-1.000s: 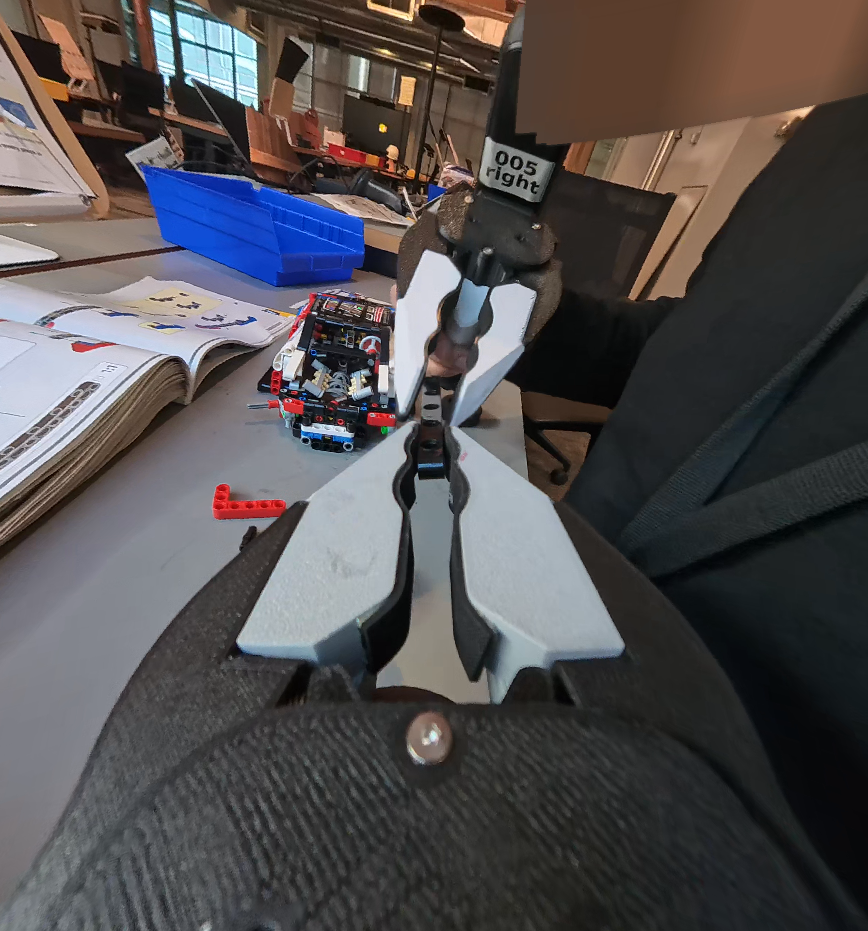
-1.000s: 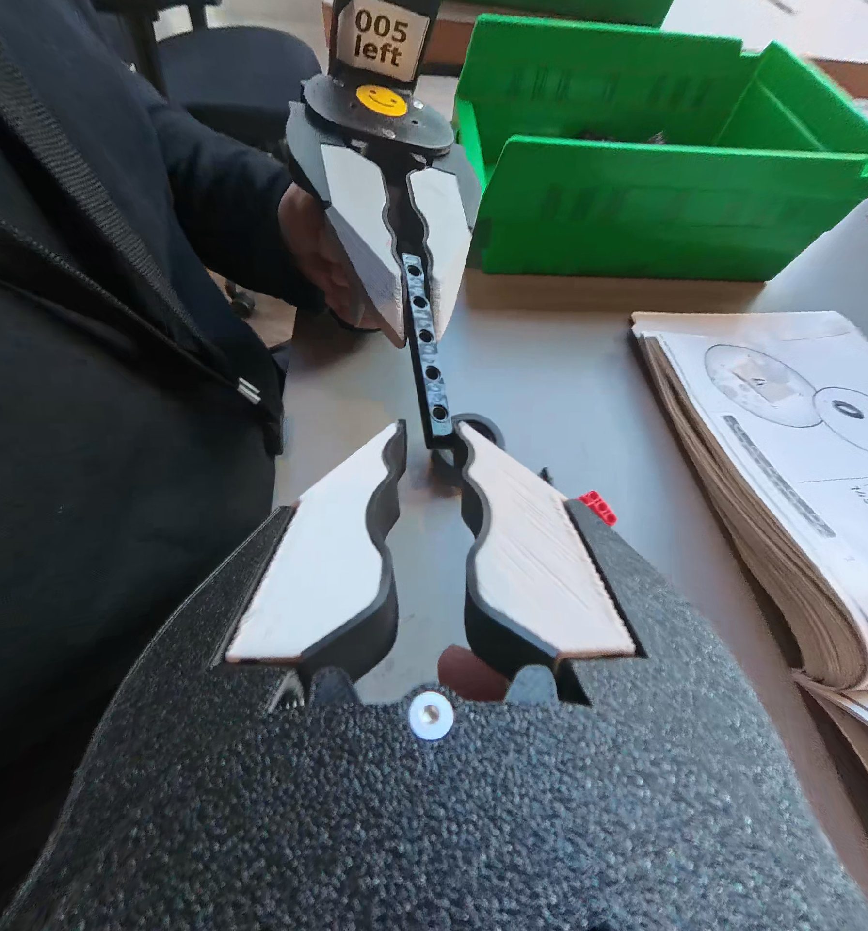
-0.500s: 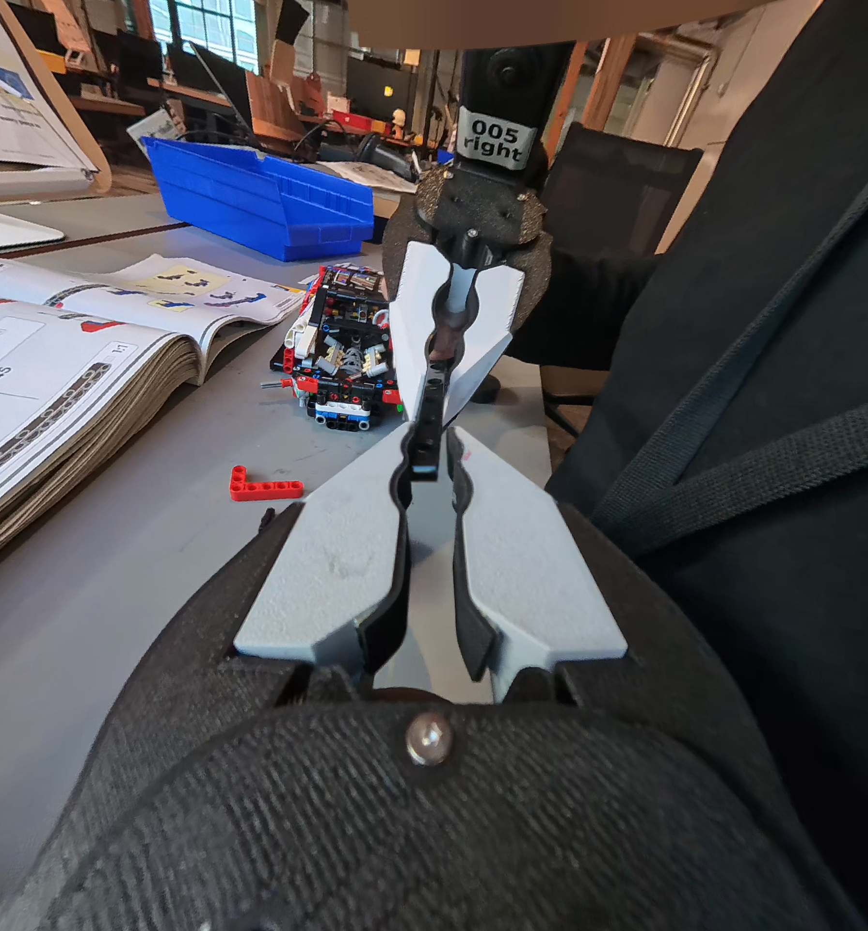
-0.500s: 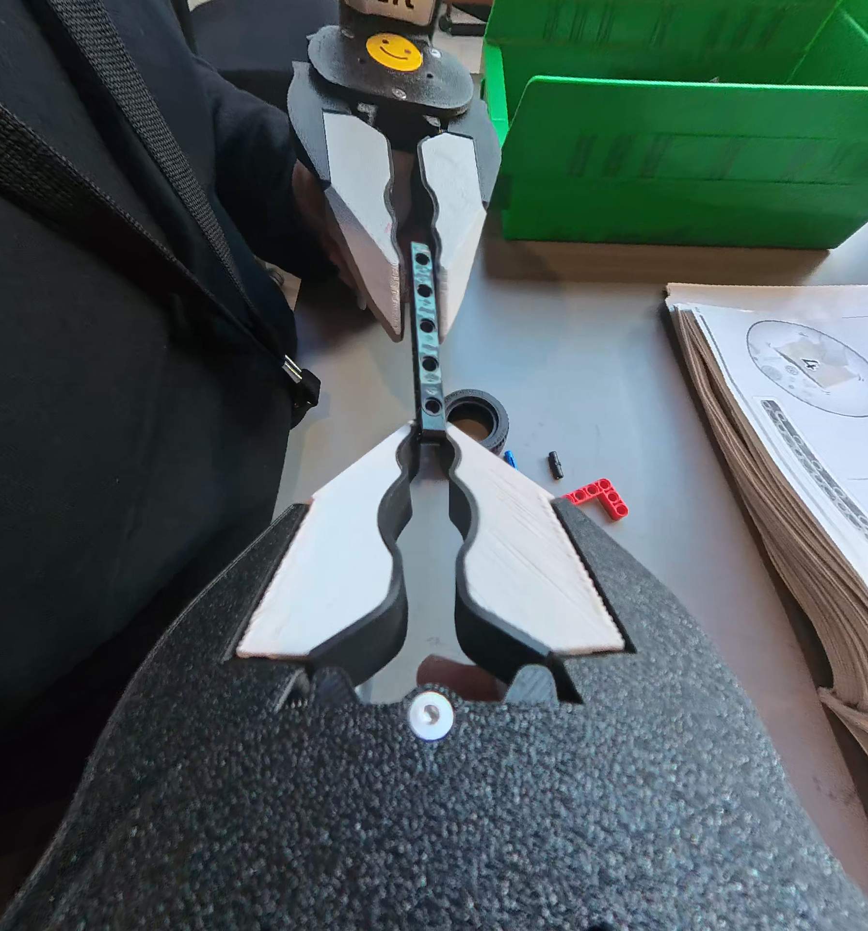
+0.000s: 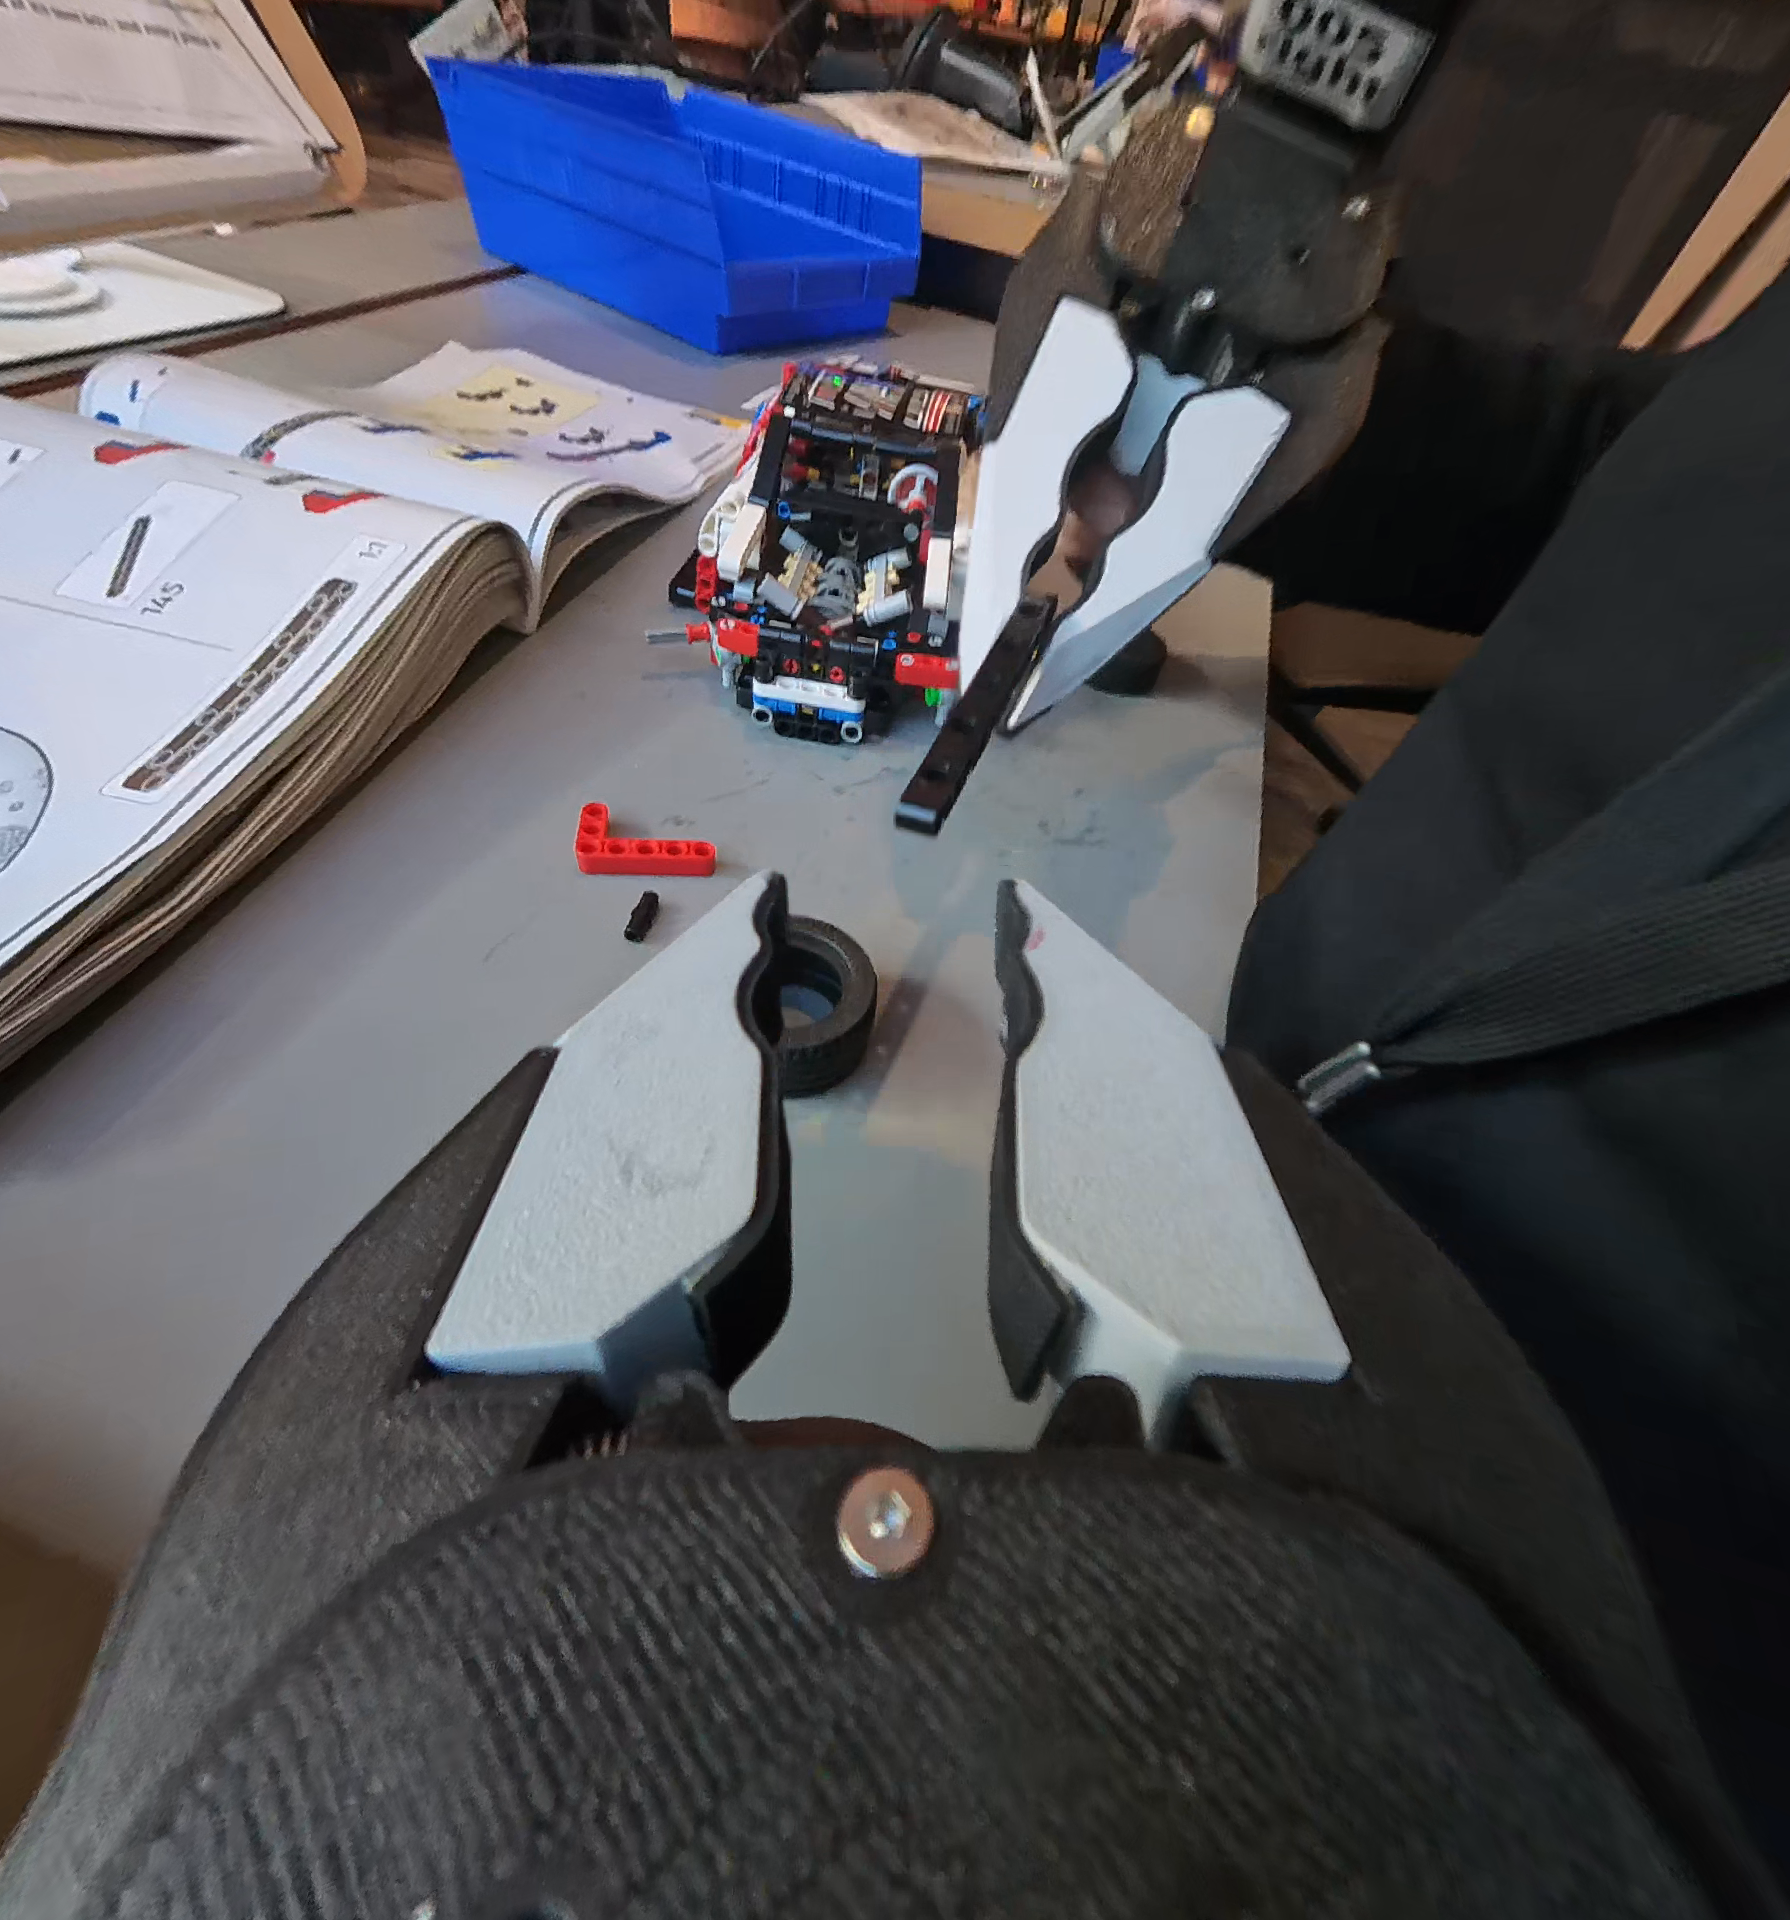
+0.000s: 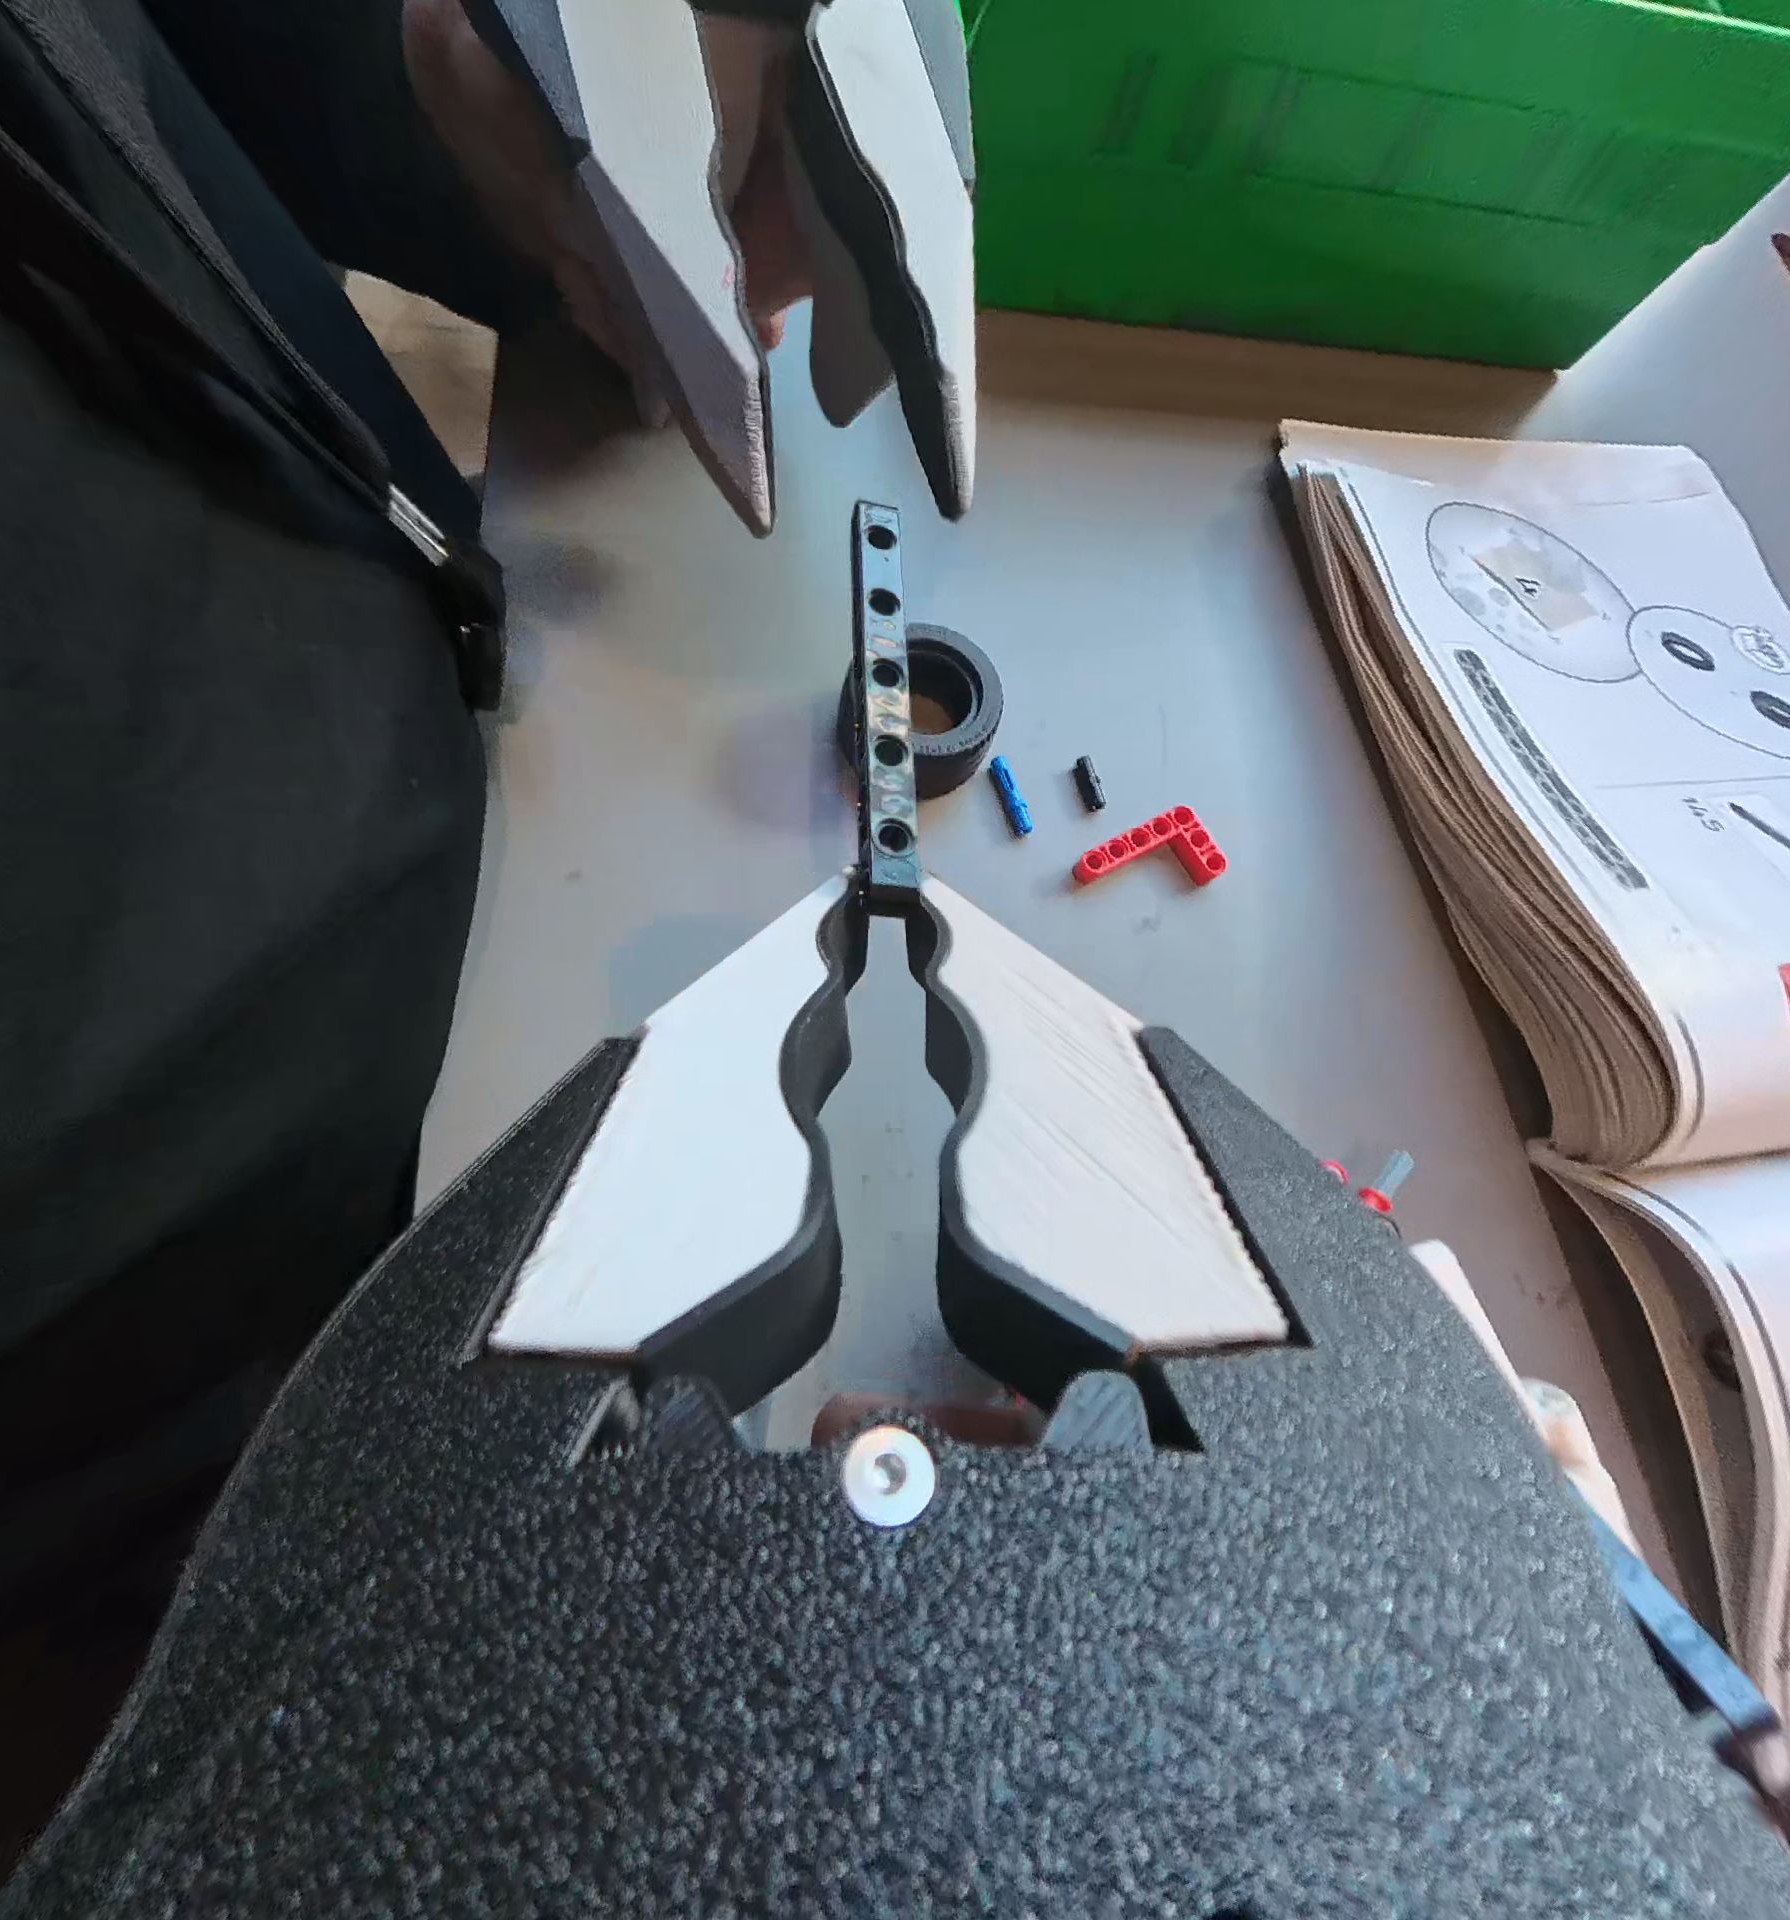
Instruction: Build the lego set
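My right gripper (image 6: 886, 896) is shut on one end of a long black lego beam (image 6: 886, 707) with a row of holes and holds it above the grey table. The beam also shows in the left wrist view (image 5: 964, 717), hanging from the right gripper (image 5: 1021, 675). My left gripper (image 5: 891, 904) is open and empty, just short of the beam's free end; it also shows in the right wrist view (image 6: 855, 504). The part-built lego car (image 5: 839, 582) stands on the table behind the beam.
A black tyre (image 6: 932, 717), a blue pin (image 6: 1010, 795), a black pin (image 6: 1088, 781) and a red L-shaped beam (image 6: 1156, 847) lie on the table. An open instruction book (image 6: 1597, 779) lies beside them. A green bin (image 6: 1390, 156) and a blue bin (image 5: 683, 208) stand farther off. A person's dark jacket is close by. My hands' fingertips stand some 8 centimetres from each other. The left tips stand about 9 centimetres off the black pin (image 6: 1088, 781). Look for it in the left wrist view (image 5: 640, 922) too.
Both grippers held the black beam by its ends. My left gripper has opened, let go of the beam and drawn back. The right gripper keeps the beam.
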Motion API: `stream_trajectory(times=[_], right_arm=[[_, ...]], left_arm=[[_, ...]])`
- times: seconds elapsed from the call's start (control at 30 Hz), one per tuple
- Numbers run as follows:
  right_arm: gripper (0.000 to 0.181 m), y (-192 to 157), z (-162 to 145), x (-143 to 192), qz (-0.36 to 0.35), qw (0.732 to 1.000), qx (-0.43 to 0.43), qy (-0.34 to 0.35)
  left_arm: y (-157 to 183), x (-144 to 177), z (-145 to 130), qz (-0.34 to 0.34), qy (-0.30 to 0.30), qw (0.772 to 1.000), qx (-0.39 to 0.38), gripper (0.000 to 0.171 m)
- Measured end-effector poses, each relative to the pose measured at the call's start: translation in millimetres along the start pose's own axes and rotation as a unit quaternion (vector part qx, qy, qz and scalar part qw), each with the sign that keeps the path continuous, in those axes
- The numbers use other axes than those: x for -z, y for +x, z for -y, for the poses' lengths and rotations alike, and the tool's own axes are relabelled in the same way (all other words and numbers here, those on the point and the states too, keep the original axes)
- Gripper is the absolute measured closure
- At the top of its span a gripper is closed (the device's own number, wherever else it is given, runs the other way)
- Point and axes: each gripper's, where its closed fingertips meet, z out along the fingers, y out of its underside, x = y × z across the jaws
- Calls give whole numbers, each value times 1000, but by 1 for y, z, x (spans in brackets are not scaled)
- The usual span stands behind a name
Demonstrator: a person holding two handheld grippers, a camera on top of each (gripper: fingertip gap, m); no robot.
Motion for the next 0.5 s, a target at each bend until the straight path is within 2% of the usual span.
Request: stream_trajectory(times=[0.23, 0.5], right_arm=[[175, -1, -6, 13, -28, 999, 16, -28], [175, -10, -26, 1, -27, 995, 26, -91]], left_arm=[[-2, 1, -3, 26, -9, 999, -17, 135], [-14, 7, -8, 78, -18, 997, 1, 136]])
